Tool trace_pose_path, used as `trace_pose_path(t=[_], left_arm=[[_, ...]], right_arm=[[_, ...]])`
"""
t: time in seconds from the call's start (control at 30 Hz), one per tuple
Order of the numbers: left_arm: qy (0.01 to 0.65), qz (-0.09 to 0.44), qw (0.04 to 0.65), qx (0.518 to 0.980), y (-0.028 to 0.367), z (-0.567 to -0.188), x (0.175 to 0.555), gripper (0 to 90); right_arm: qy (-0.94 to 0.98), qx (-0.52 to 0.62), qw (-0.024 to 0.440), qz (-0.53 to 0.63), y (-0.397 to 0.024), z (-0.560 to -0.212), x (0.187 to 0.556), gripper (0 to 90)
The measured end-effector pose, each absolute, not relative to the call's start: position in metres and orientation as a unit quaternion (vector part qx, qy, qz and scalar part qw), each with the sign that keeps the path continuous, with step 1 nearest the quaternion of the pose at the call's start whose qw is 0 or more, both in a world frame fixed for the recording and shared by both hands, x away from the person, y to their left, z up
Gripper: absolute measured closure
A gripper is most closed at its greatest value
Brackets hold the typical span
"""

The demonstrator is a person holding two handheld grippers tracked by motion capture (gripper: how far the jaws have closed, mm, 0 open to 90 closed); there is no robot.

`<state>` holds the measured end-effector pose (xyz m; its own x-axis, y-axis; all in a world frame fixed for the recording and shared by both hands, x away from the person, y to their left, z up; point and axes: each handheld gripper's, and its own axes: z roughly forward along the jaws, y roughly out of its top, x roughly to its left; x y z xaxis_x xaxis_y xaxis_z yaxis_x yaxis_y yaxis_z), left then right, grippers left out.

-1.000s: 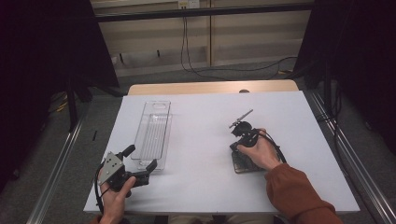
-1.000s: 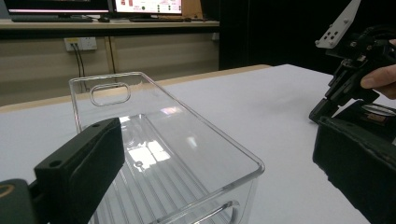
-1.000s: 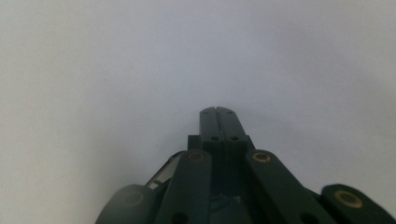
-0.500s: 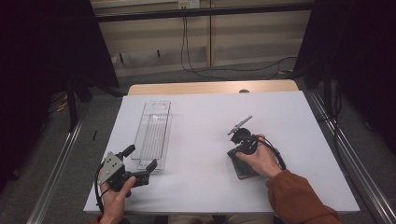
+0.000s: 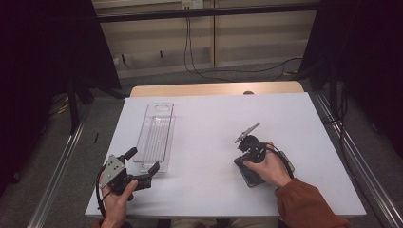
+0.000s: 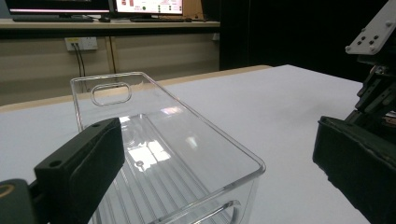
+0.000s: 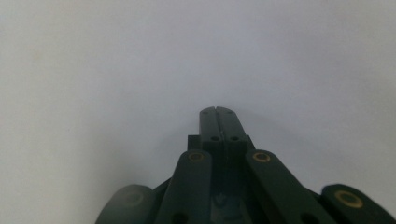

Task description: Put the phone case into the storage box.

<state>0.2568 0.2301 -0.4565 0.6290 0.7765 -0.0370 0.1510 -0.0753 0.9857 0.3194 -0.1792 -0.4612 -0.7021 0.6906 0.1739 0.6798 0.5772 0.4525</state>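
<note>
Left tool (image 5: 142, 167) gapes at clear bin (image 5: 155, 137); right tool (image 7: 218, 112) clenched, empty.

A clear plastic bin (image 5: 157, 135) lies upright and empty on the white table (image 5: 214, 118), lengthwise from front to back, nearer the left edge. It is long and narrow, with a ribbed floor and a handle cut-out at each end.

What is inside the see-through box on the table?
Nothing lies inside the clear box: its ribbed floor shows bare through the open top. The left tool hides a little of the near left corner.
</note>
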Motion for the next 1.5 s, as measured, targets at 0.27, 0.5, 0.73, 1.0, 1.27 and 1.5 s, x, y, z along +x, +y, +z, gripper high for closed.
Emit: trace_pose_path(t=[0.27, 0.5, 0.73, 1.0, 1.27, 1.5], left_arm=[[0.34, 0.265, 0.589, 0.683, 0.23, -0.456, 0.257, 2.2], [0.338, 0.265, 0.589, 0.685, 0.23, -0.456, 0.257, 2.2], [0.335, 0.267, 0.588, 0.686, 0.23, -0.456, 0.257, 2.2], [0.335, 0.265, 0.589, 0.686, 0.23, -0.456, 0.257, 2.2], [0.335, 0.265, 0.589, 0.686, 0.23, -0.456, 0.257, 2.2], [0.334, 0.266, 0.589, 0.686, 0.23, -0.456, 0.257, 2.2]], right_arm=[[0.891, 0.376, 0.015, 0.252, -0.186, -0.461, 0.308, 90.0], [0.891, 0.378, 0.008, 0.252, -0.192, -0.461, 0.297, 90.0], [0.89, 0.382, 0.002, 0.25, -0.197, -0.46, 0.289, 90.0], [0.889, 0.382, -0.005, 0.252, -0.206, -0.46, 0.278, 90.0], [0.888, 0.385, -0.006, 0.25, -0.214, -0.46, 0.268, 90.0], [0.89, 0.382, -0.003, 0.249, -0.222, -0.459, 0.26, 90.0]])
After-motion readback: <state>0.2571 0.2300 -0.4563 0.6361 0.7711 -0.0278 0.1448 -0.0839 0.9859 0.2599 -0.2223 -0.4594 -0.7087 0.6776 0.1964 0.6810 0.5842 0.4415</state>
